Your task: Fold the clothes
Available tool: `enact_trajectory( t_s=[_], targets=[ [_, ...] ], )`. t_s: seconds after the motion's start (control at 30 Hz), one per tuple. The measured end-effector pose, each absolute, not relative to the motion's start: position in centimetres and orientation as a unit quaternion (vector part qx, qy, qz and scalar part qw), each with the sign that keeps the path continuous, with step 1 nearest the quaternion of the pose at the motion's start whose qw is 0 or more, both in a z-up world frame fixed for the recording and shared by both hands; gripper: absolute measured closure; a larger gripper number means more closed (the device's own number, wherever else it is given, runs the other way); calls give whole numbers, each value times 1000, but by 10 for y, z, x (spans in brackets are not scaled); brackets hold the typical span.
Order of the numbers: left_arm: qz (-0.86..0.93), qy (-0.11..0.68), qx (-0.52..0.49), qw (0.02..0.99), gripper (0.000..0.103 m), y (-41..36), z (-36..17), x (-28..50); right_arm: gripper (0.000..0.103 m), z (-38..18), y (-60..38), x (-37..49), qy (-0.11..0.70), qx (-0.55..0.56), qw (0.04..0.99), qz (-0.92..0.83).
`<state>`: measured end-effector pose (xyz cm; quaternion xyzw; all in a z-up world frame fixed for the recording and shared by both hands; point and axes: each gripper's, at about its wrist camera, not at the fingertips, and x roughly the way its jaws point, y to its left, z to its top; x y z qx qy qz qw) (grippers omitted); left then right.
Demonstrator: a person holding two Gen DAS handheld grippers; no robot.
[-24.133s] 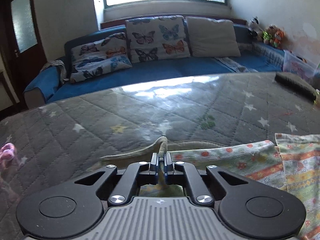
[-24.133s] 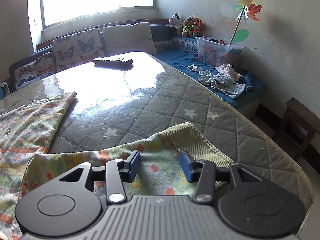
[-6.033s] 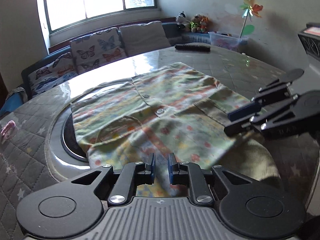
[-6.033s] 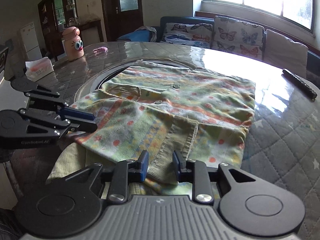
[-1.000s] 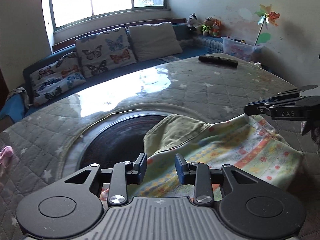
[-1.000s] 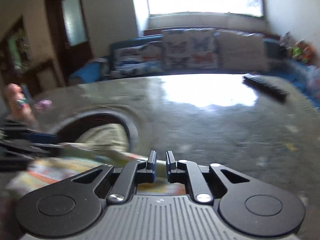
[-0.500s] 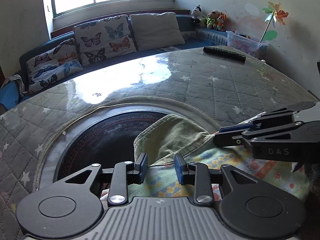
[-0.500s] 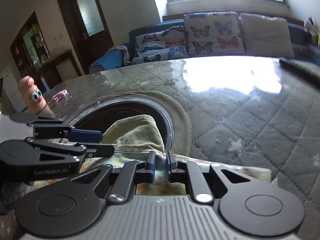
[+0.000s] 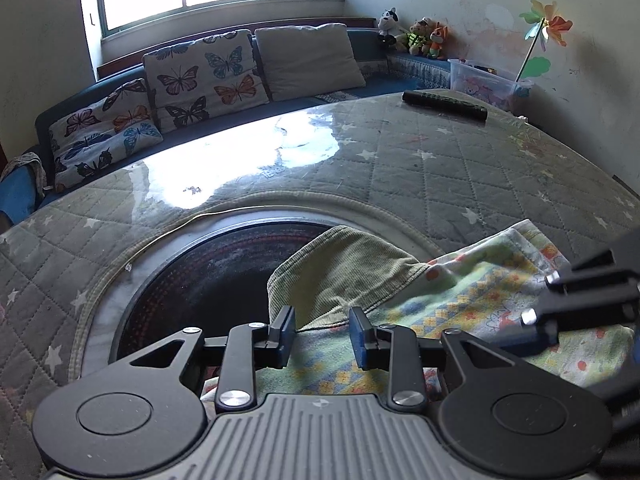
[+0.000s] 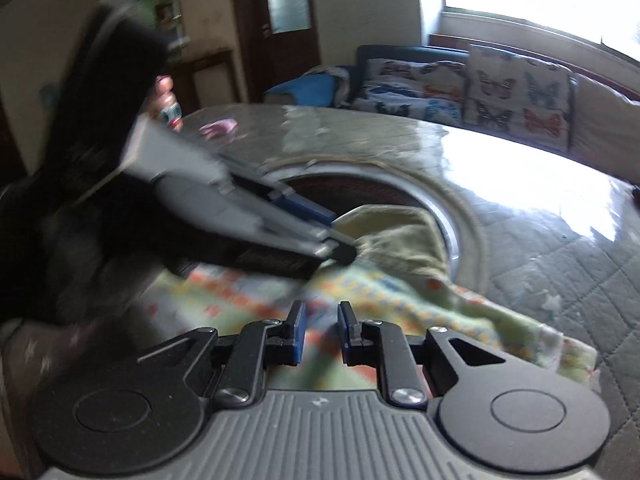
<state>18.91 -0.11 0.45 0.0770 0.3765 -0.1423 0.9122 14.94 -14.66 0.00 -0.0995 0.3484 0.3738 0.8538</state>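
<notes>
A folded patterned garment with an olive ribbed collar lies on the quilted table at the near edge, partly over a dark round inset. It also shows in the right wrist view. My left gripper is open and empty just above the cloth near the collar. My right gripper is open and empty above the garment; it shows at the right edge of the left wrist view. The left gripper crosses the right wrist view, blurred.
A black remote lies at the far right of the table. A sofa with butterfly cushions stands behind it. A plastic box and a pinwheel are at the far right. A pink object lies on the table's far left.
My right gripper has opened and let go of the garment, which now rests folded on the table. The two grippers have drawn closer together over the cloth. The right view has swung left.
</notes>
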Motion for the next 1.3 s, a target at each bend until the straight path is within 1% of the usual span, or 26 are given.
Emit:
enact_trajectory(
  t_s=[0.1, 0.3, 0.4, 0.57, 0.7, 0.87, 1.3],
  targets=[
    [-140, 376, 75, 913, 71, -1, 2, 189, 82, -1, -145, 131, 346, -114, 847, 388],
    [-135, 367, 73, 917, 71, 0, 3, 184, 79, -3, -138, 87, 328, -142, 838, 412],
    [-136, 355, 71, 922, 71, 1, 10, 173, 80, 2, -140, 82, 326, -129, 839, 415],
    [-153, 327, 79, 929, 71, 1, 24, 129, 80, 11, -157, 85, 326, -87, 857, 390],
    [-161, 319, 84, 930, 71, -1, 21, 95, 80, 7, -168, 88, 337, -71, 863, 370],
    [-148, 321, 94, 931, 73, -1, 5, 64, 79, 0, -184, 84, 347, -56, 867, 353],
    [-103, 312, 69, 942, 71, 21, -3, 46, 80, -9, -233, 75, 365, -43, 888, 277]
  ],
)
